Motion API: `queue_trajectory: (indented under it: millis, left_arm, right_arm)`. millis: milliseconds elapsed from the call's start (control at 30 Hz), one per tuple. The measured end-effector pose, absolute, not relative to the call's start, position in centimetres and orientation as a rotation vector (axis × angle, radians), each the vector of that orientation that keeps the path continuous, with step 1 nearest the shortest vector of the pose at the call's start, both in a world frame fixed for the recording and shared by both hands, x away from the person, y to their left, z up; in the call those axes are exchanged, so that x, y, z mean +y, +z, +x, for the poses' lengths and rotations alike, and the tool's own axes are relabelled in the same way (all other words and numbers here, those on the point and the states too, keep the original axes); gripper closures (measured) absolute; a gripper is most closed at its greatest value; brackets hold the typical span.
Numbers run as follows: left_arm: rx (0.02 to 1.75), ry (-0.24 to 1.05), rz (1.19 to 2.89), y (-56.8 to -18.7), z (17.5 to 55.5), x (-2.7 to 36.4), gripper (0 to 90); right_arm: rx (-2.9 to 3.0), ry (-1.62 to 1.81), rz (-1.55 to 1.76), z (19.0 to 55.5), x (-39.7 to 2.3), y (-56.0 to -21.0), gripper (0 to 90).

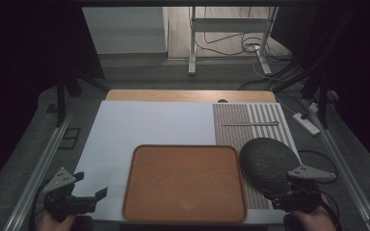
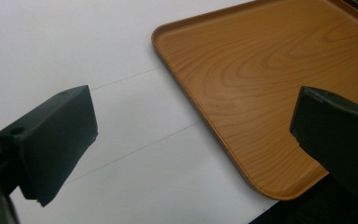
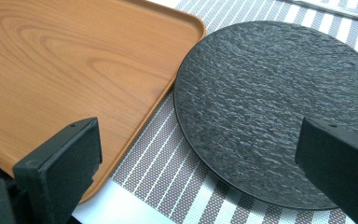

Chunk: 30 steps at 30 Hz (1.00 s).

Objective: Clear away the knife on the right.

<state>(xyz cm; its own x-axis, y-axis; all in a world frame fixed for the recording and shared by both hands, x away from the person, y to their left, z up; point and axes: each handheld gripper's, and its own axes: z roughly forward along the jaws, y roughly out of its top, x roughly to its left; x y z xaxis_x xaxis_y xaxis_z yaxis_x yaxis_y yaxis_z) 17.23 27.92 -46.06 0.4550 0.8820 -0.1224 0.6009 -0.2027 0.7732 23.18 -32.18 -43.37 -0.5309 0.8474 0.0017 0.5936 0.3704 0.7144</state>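
A wooden tray (image 1: 185, 183) lies near the front edge of the table, with nothing on it. To its right a round black slate plate (image 1: 265, 161) rests on a striped placemat (image 1: 250, 118). My left gripper (image 1: 90, 186) hovers at the front left, open, and its jaws (image 2: 191, 140) frame white sheet and the tray's near corner (image 2: 261, 70). My right gripper (image 1: 282, 195) stays at the front right, open. Between its wide jaws (image 3: 196, 163) I see the placemat (image 3: 168, 172), with the tray (image 3: 74, 60) on one side and the plate (image 3: 275, 102) on the other. Nothing is held.
A white sheet (image 1: 144, 125) covers the left and middle of the table. A slim metal utensil (image 1: 250, 124) lies across the placemat behind the plate. Metal rails (image 1: 38, 163) run along both sides of the table, and a frame with cables (image 1: 231, 43) stands beyond the far edge.
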Motion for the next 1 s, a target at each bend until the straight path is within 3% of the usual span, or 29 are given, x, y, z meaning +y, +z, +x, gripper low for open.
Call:
queue_trajectory:
  millis: [1000]
  left_arm:
    - [1.25,0.441,1.91,-46.1,17.3,28.0,1.7]
  right_arm:
    - [2.245,0.967,1.225,25.0,-31.5,-43.2,1.0]
